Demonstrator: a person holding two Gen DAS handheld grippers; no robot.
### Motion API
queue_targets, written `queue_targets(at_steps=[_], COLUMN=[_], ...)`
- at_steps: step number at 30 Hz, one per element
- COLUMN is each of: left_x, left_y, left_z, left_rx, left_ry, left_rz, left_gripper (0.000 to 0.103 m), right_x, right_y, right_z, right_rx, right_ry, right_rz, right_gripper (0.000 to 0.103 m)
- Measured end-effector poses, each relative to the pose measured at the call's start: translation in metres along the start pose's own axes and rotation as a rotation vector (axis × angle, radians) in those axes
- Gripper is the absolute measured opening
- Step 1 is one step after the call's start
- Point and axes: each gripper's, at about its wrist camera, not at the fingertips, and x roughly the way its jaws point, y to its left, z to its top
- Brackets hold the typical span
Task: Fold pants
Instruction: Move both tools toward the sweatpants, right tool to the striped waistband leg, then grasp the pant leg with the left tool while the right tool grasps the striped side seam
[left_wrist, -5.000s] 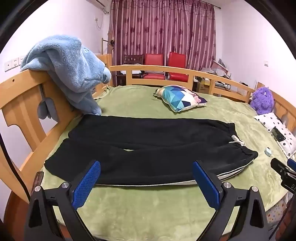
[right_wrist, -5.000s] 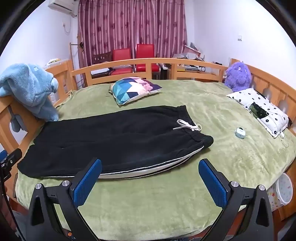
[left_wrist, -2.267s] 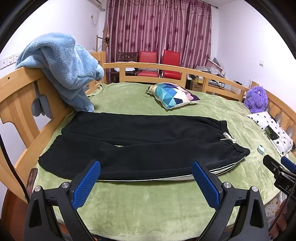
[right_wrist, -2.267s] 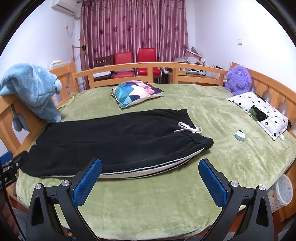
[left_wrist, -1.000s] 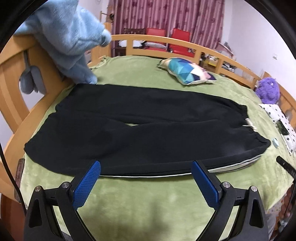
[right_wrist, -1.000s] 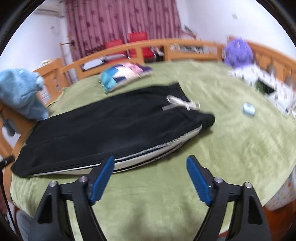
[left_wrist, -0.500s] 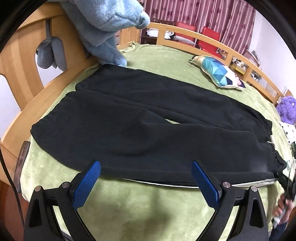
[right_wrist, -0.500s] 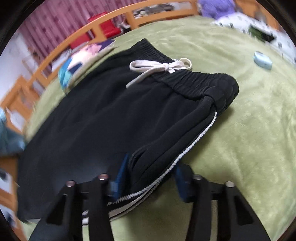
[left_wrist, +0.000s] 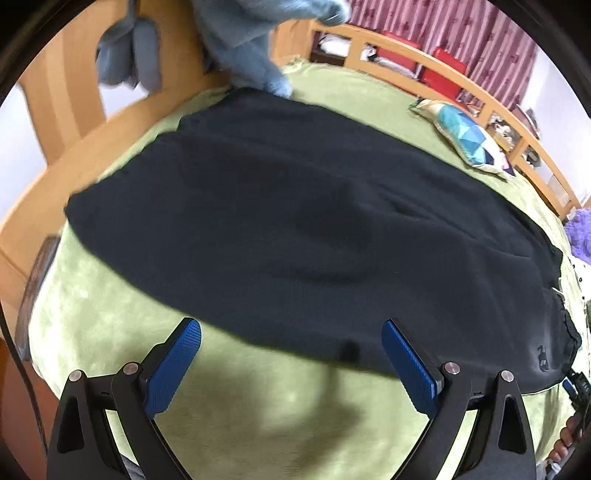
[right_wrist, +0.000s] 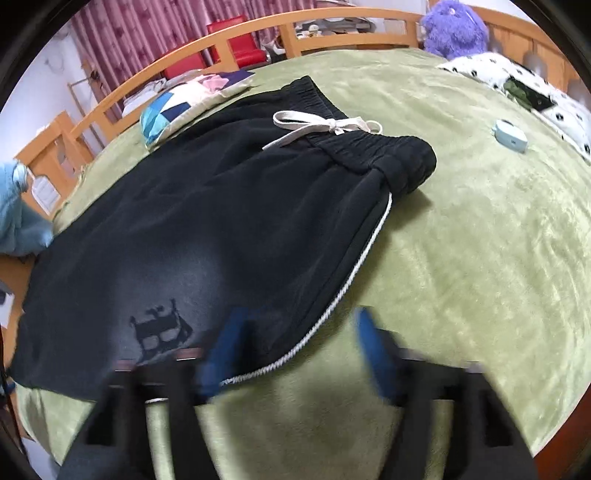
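Observation:
Black pants (left_wrist: 295, 229) lie flat across the green bedspread (left_wrist: 258, 406), legs to the left, waistband to the right. In the right wrist view the pants (right_wrist: 207, 221) show a white drawstring (right_wrist: 317, 127) and a white side stripe (right_wrist: 354, 273). My left gripper (left_wrist: 291, 354) is open, low over the near edge of the lower leg, jaws wide apart. My right gripper (right_wrist: 299, 350) is blurred and partly open, its jaws on either side of the striped side seam near the hip, not closed on it.
A blue fleece (left_wrist: 251, 40) hangs on the wooden bed rail (left_wrist: 62, 110) at the left. A patterned pillow (right_wrist: 184, 99) lies beyond the pants. A purple plush (right_wrist: 454, 29), a spotted pillow (right_wrist: 524, 85) and a small blue case (right_wrist: 509, 134) sit at the right.
Both grippers have dropped down and forward to the near edge of the pants. The right gripper's jaws have narrowed around the striped seam. The left gripper stays wide open.

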Motion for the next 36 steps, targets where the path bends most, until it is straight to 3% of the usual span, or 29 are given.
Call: queue_targets(at_steps=[4,9,10,11,12,14,16,18,22,27,36], left_x=[0.019,0.039,0.041,0.043,0.044,0.044,0.044,0.042,0.025,-0.009,-0.045], left_y=[0.022,0.038,0.039,0.040,0.042,0.047,0.048,0.052,0.059,0.051,0.013], left_z=[-0.003,0.002,0.004,0.006,0.007,0.010,0.014,0.018,0.029,0.049,0.121], left_rx=[-0.062,-0.143,-0.151,-0.159,-0.170,-0.207,-0.207,-0.185,-0.186,-0.142,-0.079], left_ry=[0.023,0.016,0.010,0.003,-0.007,-0.033,-0.036,-0.035,-0.061,-0.138,-0.279], left_rz=[0.020,-0.009,-0.011,-0.012,-0.003,0.042,0.072,0.082,0.020,0.001,-0.022], left_gripper=[0.098,0.098,0.097,0.095,0.090,0.071,0.039,0.015,0.011,0.010,0.009], right_x=[0.017,0.027,0.031,0.034,0.038,0.038,0.032,0.025,0.009,-0.013,-0.056], right_y=[-0.001,0.012,0.016,0.020,0.027,0.034,0.037,0.038,0.045,0.054,0.072], right_z=[-0.010,-0.007,-0.006,-0.005,-0.003,0.002,0.004,0.008,0.018,0.029,0.076], right_rx=[0.102,0.133,0.134,0.132,0.118,0.089,0.092,0.111,0.092,0.047,-0.033], right_ry=[0.088,0.079,0.086,0.095,0.108,0.096,0.067,0.046,0.009,-0.029,-0.117], right_rz=[0.075,0.123,0.150,0.156,0.112,0.077,0.074,0.095,0.111,0.119,0.148], right_gripper=[0.071,0.072,0.069,0.060,0.048,0.037,0.031,0.028,0.027,0.027,0.025])
